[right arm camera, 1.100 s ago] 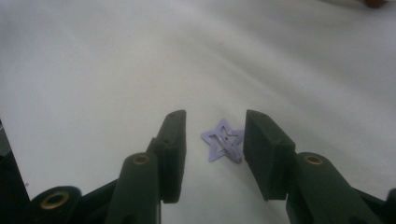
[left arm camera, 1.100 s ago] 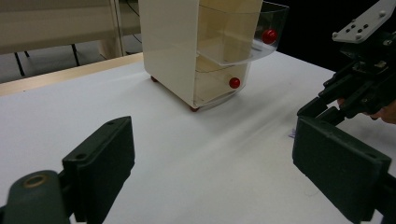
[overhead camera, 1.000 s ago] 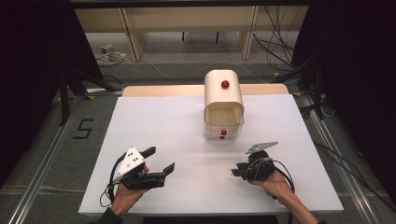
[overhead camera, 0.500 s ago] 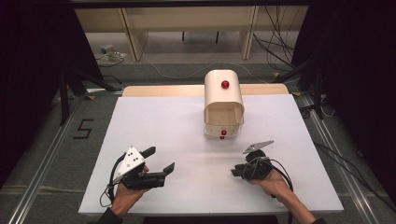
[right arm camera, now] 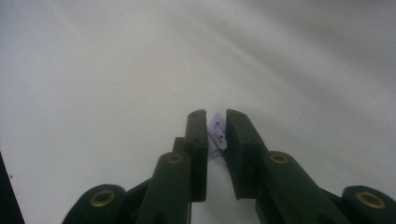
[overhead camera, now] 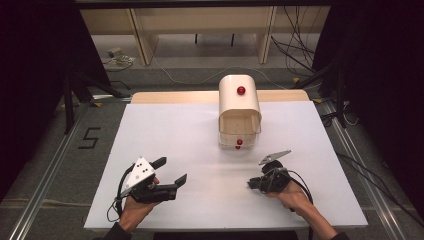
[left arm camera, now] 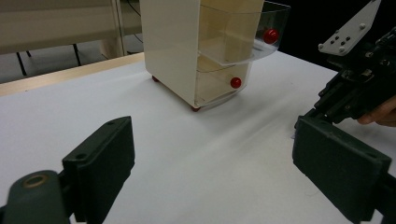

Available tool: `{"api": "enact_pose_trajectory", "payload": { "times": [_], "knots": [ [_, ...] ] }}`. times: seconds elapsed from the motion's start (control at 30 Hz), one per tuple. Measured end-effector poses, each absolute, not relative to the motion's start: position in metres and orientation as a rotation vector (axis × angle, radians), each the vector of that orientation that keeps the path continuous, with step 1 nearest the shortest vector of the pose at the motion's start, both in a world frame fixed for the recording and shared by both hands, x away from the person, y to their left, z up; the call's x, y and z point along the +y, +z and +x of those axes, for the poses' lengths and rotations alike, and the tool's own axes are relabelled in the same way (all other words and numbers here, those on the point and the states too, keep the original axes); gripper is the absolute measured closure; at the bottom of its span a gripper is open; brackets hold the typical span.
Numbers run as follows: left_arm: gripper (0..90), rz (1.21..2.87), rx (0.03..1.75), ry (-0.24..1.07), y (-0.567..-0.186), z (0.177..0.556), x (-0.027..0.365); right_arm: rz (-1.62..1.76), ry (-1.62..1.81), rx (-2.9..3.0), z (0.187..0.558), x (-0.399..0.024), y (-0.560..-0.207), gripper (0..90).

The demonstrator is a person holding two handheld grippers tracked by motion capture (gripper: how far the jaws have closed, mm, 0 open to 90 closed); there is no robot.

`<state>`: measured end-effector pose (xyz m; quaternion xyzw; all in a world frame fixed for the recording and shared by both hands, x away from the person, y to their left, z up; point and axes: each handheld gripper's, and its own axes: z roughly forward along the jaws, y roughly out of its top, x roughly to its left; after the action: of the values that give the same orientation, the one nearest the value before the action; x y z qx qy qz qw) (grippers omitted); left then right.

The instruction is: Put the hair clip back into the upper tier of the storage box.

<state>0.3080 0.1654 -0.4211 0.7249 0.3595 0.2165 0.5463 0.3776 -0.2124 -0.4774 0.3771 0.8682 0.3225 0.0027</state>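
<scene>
The right gripper [right arm camera: 217, 122] has just been closing its jaws around a small pale hair clip [right arm camera: 218, 133] on the white table [overhead camera: 175, 130], at five o'clock from the drawer cabinet [overhead camera: 240, 112]; a pickup seems imminent. The left gripper [overhead camera: 172, 172] stays wide apart.

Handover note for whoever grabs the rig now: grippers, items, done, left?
Left gripper: open, nothing between its jaws, held low over the table.
Right gripper: jaws have just been closing around a small pale clip; a narrow gap shows, grip not confirmed.
Cream drawer box stands at the far middle, its clear drawers with red knobs.
Done: clip reached.
Left: probably secure it, lift it and stow it in a drawer.
</scene>
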Motion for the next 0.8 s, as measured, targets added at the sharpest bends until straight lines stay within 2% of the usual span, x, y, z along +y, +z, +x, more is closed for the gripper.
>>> {"api": "enact_pose_trajectory", "payload": {
  "times": [0.03, 0.37, 0.8],
  "knots": [
    [12.6, 1.719, 0.852, 0.514, -0.421, 0.308, 0.165, 1.187, 1.007, 2.725, 0.378, -0.213, -0.478, 84.5],
    [12.7, 1.722, 0.852, 0.522, -0.421, 0.308, 0.166, 1.207, 1.071, 2.728, 0.377, -0.214, -0.474, 90.0],
    [12.8, 1.722, 0.850, 0.526, -0.420, 0.308, 0.166, 1.148, 1.104, 2.708, 0.373, -0.212, -0.465, 90.0]
  ]
}}
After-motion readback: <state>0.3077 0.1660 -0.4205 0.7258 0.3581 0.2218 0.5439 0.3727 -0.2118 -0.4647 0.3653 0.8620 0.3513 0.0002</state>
